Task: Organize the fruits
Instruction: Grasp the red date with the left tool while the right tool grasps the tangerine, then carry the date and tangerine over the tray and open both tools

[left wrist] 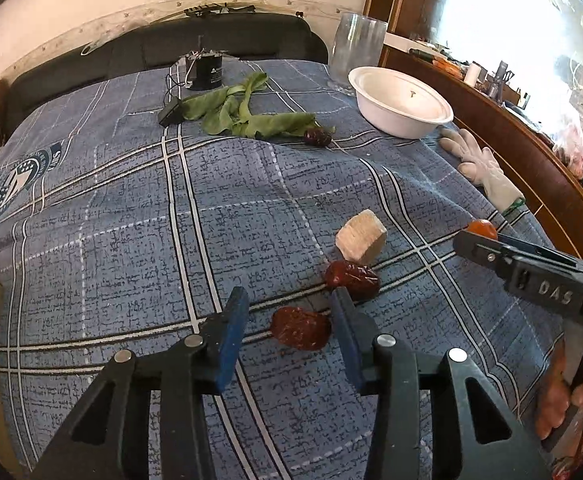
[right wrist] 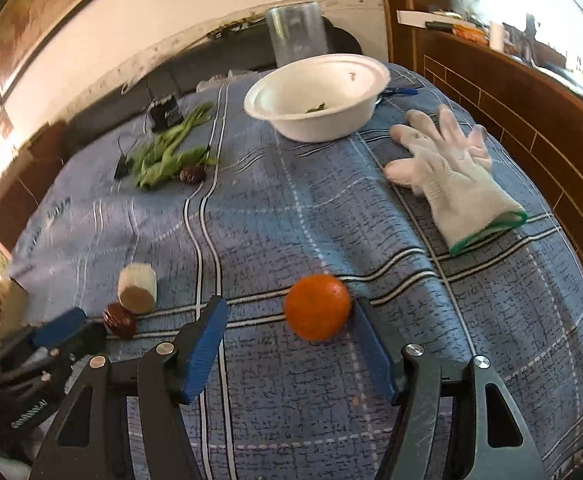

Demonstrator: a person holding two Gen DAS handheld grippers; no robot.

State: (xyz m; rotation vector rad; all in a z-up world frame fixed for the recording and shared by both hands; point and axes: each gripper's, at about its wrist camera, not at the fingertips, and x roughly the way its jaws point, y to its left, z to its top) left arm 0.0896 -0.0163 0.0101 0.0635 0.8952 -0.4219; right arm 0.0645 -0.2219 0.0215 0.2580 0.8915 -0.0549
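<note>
Your blue plaid cloth-covered table (left wrist: 139, 208) carries a white round bowl (right wrist: 319, 96) at its far side. Your right gripper (right wrist: 291, 344) has its fingers apart around the round orange fruit (right wrist: 317, 306), touching the right finger; your left gripper (left wrist: 291, 332) likewise brackets a wrinkled dark-red date (left wrist: 299, 328), unclamped.

Tablecloth (left wrist: 131, 240): woven cloth, matt, blue plaid, wrinkled. Bowl (right wrist: 319, 120): white, smooth, matt, foam or paper. Glove (right wrist: 459, 184) at its 4 o'clock: white knit, green-edged cuff. Orange (right wrist: 317, 306): fine-pitted, slight sheen. Dried red fruit (left wrist: 300, 328): wrinkled, glossy skin. Pale block (left wrist: 361, 240): rough and fibrous. Leaves (left wrist: 243, 116): matt green. Cup (left wrist: 357, 48): clear plastic or glass.
</note>
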